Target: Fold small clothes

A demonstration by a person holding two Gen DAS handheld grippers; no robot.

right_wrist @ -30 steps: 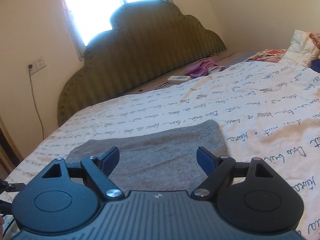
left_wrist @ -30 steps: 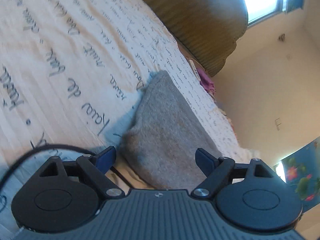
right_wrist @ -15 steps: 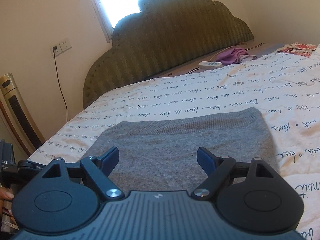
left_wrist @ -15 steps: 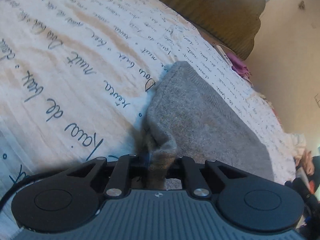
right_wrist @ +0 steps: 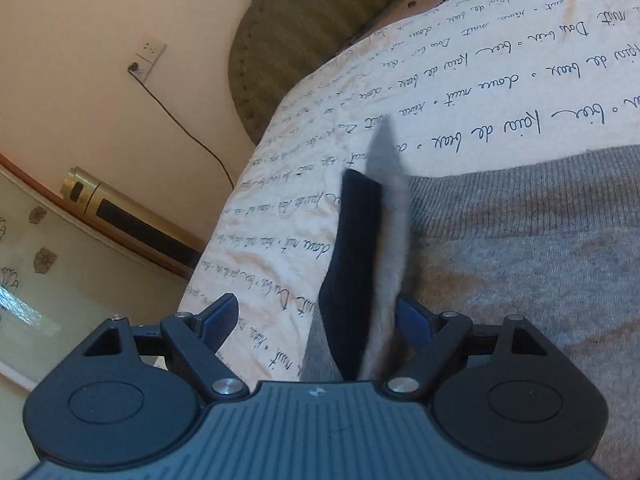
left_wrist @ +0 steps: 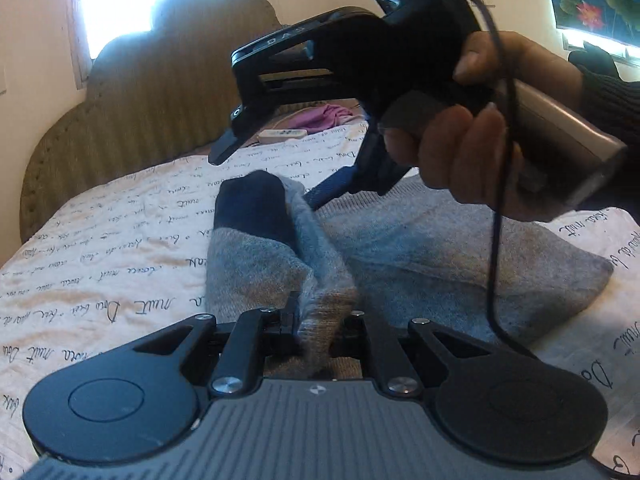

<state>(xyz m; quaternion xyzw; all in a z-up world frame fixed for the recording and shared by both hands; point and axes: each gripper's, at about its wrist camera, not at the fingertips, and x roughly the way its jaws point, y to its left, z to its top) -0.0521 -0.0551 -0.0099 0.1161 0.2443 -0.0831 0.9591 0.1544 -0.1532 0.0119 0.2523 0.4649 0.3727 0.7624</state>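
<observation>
A grey knit garment (left_wrist: pixel 440 252) lies on the bed. My left gripper (left_wrist: pixel 320 320) is shut on its near edge and lifts a fold of grey cloth (left_wrist: pixel 260 256), whose raised tip is in dark shadow. My right gripper (right_wrist: pixel 316 316) is open, its fingers either side of that raised fold (right_wrist: pixel 360 264), over the garment's ribbed band (right_wrist: pixel 520 184). In the left wrist view the right gripper (left_wrist: pixel 320 196) is held by a hand above the garment, one blue fingertip near the fold.
The bed sheet (left_wrist: pixel 100 260) is cream with dark script. An olive padded headboard (left_wrist: pixel 160 100) stands behind, with a purple cloth (left_wrist: pixel 320 116) and a white remote (left_wrist: pixel 282 135) near it. A gold tower fan (right_wrist: pixel 120 216) and wall socket (right_wrist: pixel 150 54) are left of the bed.
My left gripper has shut on the garment's edge and lifted a fold over. My right gripper has moved in close to the raised fold and stays open.
</observation>
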